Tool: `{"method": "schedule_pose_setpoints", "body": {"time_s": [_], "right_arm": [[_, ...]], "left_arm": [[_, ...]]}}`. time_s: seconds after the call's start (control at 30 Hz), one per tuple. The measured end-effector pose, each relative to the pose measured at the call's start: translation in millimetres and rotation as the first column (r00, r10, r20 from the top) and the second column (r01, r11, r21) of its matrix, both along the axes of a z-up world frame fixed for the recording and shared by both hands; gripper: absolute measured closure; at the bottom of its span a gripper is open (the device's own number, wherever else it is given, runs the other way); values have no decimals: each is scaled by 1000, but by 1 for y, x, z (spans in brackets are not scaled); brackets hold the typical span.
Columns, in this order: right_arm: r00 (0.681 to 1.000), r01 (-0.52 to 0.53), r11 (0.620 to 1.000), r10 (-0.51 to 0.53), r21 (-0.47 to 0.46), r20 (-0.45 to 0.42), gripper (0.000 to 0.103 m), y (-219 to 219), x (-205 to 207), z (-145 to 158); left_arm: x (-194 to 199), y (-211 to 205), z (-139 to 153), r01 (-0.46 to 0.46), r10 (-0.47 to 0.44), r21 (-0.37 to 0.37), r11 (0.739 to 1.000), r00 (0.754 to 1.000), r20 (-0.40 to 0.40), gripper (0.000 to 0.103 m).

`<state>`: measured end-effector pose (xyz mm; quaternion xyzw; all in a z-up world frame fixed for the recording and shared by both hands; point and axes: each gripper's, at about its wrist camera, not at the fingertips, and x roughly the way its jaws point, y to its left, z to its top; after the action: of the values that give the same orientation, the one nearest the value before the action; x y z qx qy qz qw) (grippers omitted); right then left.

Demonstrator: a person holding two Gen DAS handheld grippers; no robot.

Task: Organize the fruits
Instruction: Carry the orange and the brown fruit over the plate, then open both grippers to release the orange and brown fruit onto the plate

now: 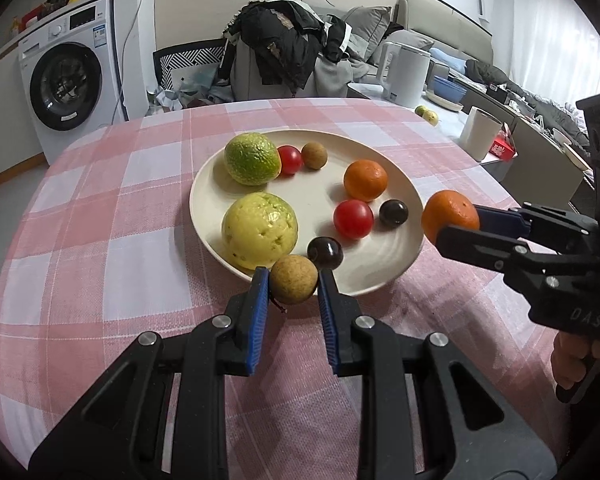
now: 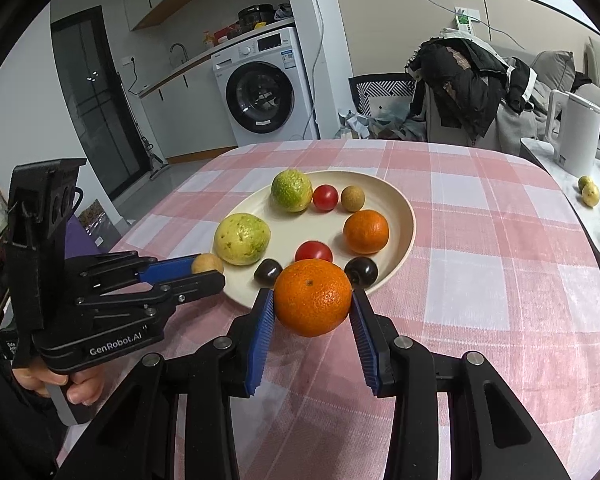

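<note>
Left wrist view: a round table under a pink-and-white checked cloth (image 1: 140, 216) fills the foreground, with a washing machine (image 1: 72, 76) against the far wall and a chair heaped with dark clothes (image 1: 284, 44) behind the table. A cream plate (image 1: 204, 200) carries two green-yellow fruits, two red tomatoes, a mandarin (image 1: 365, 180), a small brown fruit and two dark plums. The left gripper (image 1: 294, 280) is closed on a brown longan (image 1: 293, 279) just above the plate's near rim. The right gripper (image 1: 456, 222) clamps an orange mandarin (image 1: 450, 216) at the plate's right edge. A white kettle (image 1: 406, 74) and paper roll stand on a side counter. The right wrist view adds a dark door, a sink counter and the person's hand (image 2: 56, 380) on the left gripper's handle, which the other view hides.
</note>
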<state>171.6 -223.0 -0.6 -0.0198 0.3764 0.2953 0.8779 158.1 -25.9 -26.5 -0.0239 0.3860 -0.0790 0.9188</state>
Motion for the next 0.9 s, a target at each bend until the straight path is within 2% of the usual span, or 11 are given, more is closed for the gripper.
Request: {"method": "schedule_pose_setpoints", "body": {"time_s": [0.27, 0.9], "right_arm": [[999, 39, 999, -40, -15, -15, 63, 5, 15, -3], [999, 42, 999, -43, -30, -26, 63, 14, 35, -8]], "left_arm": [[11, 3, 0, -5, 5, 2, 1000, 1000, -2, 81], [41, 5, -6, -14, 14, 7, 1000, 1000, -19, 83]]}}
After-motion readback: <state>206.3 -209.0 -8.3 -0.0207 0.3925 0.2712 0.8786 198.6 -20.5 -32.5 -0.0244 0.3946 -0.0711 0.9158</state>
